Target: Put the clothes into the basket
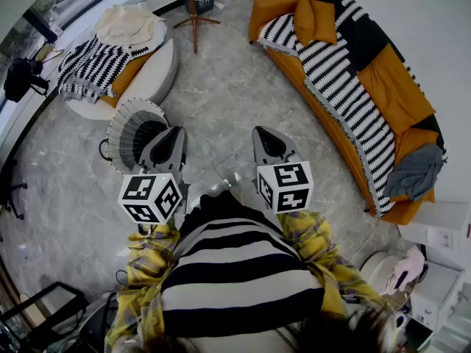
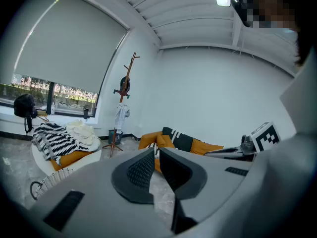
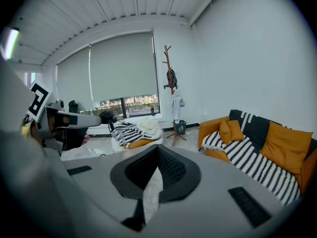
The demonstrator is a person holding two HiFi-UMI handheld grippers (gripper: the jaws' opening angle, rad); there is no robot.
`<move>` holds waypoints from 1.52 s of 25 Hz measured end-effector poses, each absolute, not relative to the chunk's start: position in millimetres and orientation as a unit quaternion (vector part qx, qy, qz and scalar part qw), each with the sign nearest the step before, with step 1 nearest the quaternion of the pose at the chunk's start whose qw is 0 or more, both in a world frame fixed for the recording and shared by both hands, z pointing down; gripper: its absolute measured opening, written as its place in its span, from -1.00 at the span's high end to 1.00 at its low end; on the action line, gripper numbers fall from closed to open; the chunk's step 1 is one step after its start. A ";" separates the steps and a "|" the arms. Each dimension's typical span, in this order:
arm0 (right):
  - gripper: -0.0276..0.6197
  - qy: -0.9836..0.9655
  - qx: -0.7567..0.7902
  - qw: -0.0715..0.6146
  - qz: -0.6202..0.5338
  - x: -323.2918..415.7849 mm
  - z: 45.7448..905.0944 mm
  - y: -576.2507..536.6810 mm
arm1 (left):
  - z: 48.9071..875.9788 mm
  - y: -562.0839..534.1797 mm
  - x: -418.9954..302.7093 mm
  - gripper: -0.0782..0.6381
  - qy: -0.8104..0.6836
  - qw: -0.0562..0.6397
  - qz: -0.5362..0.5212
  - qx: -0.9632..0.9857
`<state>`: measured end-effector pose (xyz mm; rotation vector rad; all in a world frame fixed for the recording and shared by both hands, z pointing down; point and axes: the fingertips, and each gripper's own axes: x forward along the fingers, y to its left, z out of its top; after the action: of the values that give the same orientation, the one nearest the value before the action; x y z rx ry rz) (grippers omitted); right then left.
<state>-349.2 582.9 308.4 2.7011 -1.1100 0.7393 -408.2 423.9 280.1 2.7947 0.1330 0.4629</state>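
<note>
A white wicker basket (image 1: pixel 131 129) stands on the grey floor, just left of my left gripper (image 1: pixel 169 143); its rim shows low in the left gripper view (image 2: pixel 48 180). A black-and-white striped cloth (image 1: pixel 90 66) and a cream cloth (image 1: pixel 129 23) lie on a round lounger beyond it. A grey garment (image 1: pixel 415 170) is draped on the sofa's near end. My left gripper (image 2: pixel 156 151) and right gripper (image 1: pixel 268 141) are held side by side over the floor. Both have their jaw tips together with nothing between them, as the right gripper (image 3: pixel 158 148) also shows in its own view.
An orange sofa (image 1: pixel 383 79) with a striped throw (image 1: pixel 346 94) runs along the right. A wooden coat stand (image 1: pixel 194 13) is at the far side. A pink item (image 1: pixel 407 268) lies on white furniture at the lower right. A black rack (image 1: pixel 37 307) is at the lower left.
</note>
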 end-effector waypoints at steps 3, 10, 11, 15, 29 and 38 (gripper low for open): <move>0.83 -0.373 0.893 0.056 0.244 -343.0 309.2 583.7 | 281.2 428.3 -403.7 0.66 0.049 0.152 0.159 0.974; 0.83 -0.387 0.887 0.045 0.249 -326.9 313.1 576.0 | 285.4 421.1 -391.1 0.66 0.034 0.157 0.162 0.974; 0.83 -0.390 0.885 0.045 0.250 -324.0 313.0 575.4 | 286.0 420.6 -388.3 0.66 0.031 0.157 0.163 0.973; 0.83 -0.394 0.883 0.052 0.250 -310.4 316.1 580.0 | 291.0 422.7 -377.3 0.66 0.021 0.162 0.166 0.973; 0.83 -0.403 0.874 0.057 0.264 -274.1 336.4 587.3 | 304.0 431.3 -350.1 0.66 0.000 0.166 0.175 0.970; 0.83 -0.412 0.867 0.080 0.269 -239.0 350.0 551.6 | 315.3 390.7 -318.0 0.66 -0.029 0.177 0.166 0.970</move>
<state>-239.0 551.6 350.0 2.5940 -1.2315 0.8053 -318.0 390.7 315.3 2.7445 -0.0829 0.4689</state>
